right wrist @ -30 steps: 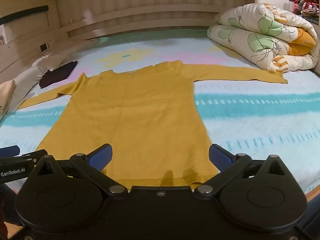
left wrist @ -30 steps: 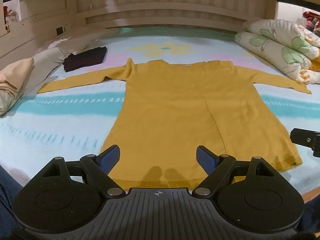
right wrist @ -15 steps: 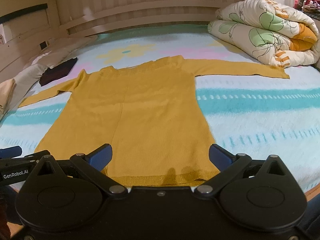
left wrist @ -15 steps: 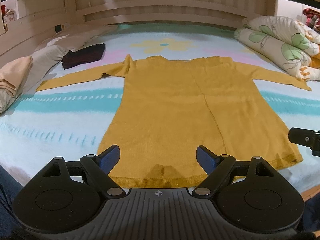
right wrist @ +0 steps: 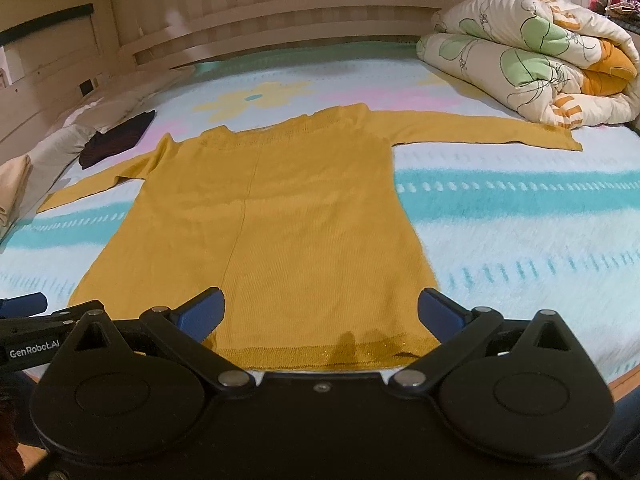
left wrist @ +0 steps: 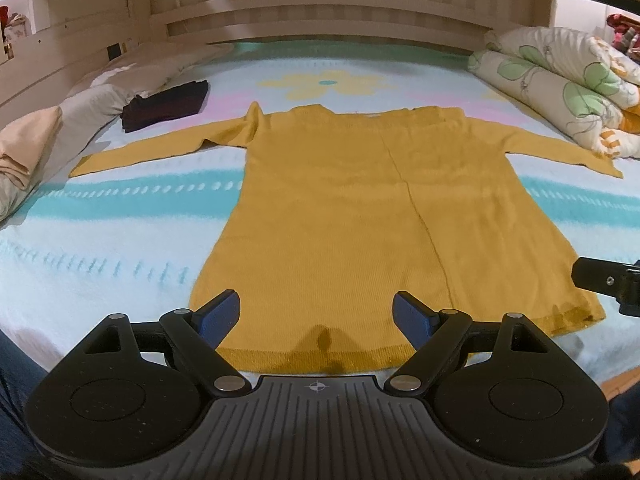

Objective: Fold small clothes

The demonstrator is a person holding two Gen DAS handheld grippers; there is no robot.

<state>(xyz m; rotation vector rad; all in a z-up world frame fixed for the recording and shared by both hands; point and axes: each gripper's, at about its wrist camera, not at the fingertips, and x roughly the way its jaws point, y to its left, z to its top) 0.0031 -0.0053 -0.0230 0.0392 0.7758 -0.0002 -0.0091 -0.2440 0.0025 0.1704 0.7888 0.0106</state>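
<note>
One piece of lettering can be read: "GenRobot.AI", printed in white on the black body of the left gripper (right wrist: 28,346), which is seen in the right wrist view at the lower left, beside the right gripper's (right wrist: 320,312) left finger. No other text is legible.

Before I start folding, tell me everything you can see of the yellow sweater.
The sweater is a mustard-yellow, fine-ribbed knit, long in the body. It lies flat and unfolded on the bed, hem nearest the cameras, neckline toward the headboard. Both sleeves stretch straight out to the sides; the right cuff ends close by the rolled quilt. A lengthwise crease runs down the body. The hem band looks slightly shiny. Nothing grips it; it rests on the bed only.
</note>
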